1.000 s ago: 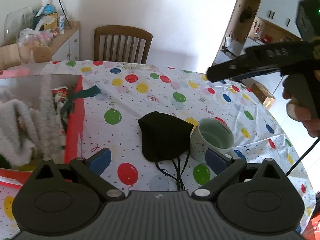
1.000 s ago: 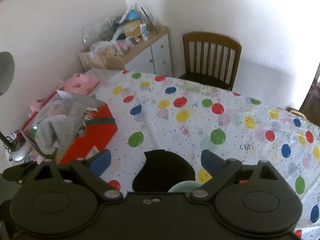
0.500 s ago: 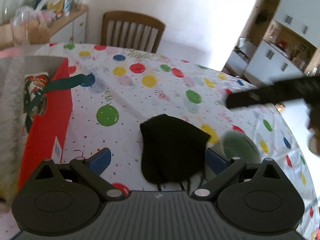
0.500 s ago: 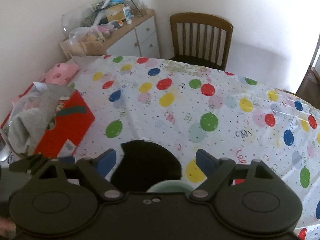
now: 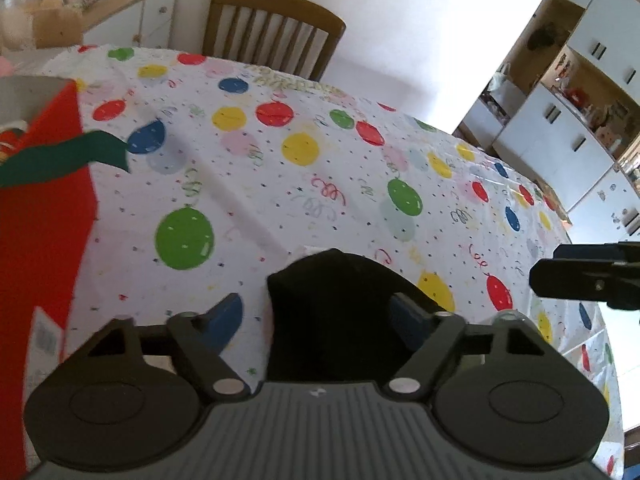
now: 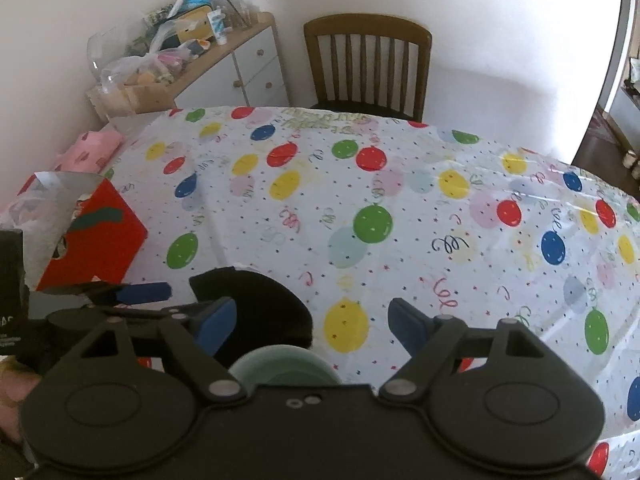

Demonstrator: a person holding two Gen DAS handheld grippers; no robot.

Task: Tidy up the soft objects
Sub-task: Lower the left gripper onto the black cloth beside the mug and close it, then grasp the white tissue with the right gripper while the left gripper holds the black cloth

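A black fabric mask (image 5: 332,300) lies on the balloon-print tablecloth (image 5: 320,184). My left gripper (image 5: 314,314) is low over it with the mask between its closing jaws. The right pad (image 5: 404,316) is at the cloth's edge, and the left pad (image 5: 224,320) stands clear of it. My right gripper (image 6: 312,322) hangs over the mask's right side (image 6: 256,304) and a pale green mug (image 6: 280,366); its jaws are closing with no pad touching either. One blue finger (image 6: 144,291) of the left gripper shows in the right wrist view.
A red gift box (image 6: 100,232) with a green ribbon stands at the table's left side. A wooden chair (image 6: 366,68) sits at the far edge. A cluttered sideboard (image 6: 224,56) is behind to the left. White cabinets (image 5: 568,128) line the right.
My left gripper has dropped forward onto the mask and its jaws have narrowed; the mug has left its view. My right gripper has sunk toward the table with its jaws slightly narrower.
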